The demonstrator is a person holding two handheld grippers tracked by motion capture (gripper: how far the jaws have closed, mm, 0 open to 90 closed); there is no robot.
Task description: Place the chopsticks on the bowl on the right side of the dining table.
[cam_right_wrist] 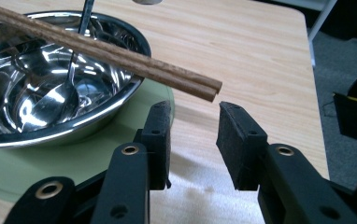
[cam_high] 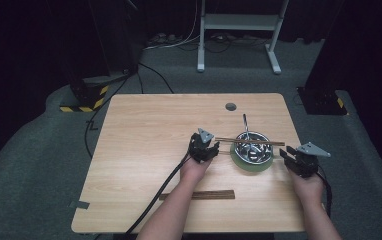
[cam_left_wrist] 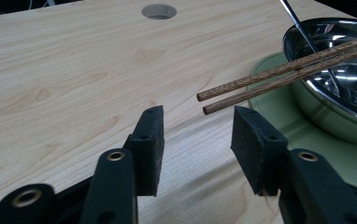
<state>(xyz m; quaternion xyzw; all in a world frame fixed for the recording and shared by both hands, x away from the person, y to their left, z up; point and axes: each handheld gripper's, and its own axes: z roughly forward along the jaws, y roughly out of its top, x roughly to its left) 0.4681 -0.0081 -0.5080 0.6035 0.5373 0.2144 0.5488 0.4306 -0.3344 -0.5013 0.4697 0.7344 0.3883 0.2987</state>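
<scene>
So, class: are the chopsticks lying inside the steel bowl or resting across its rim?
Across the rim: the chopsticks bridge the steel bowl, both ends overhanging.

No readable text, label, brand, number or sign was on the table [cam_high: 144, 140], bowl [cam_high: 251, 145], chopsticks [cam_high: 249, 142] or either gripper; only unlettered yellow-black hazard stripes [cam_high: 86, 102] marked a floor stand.
</scene>
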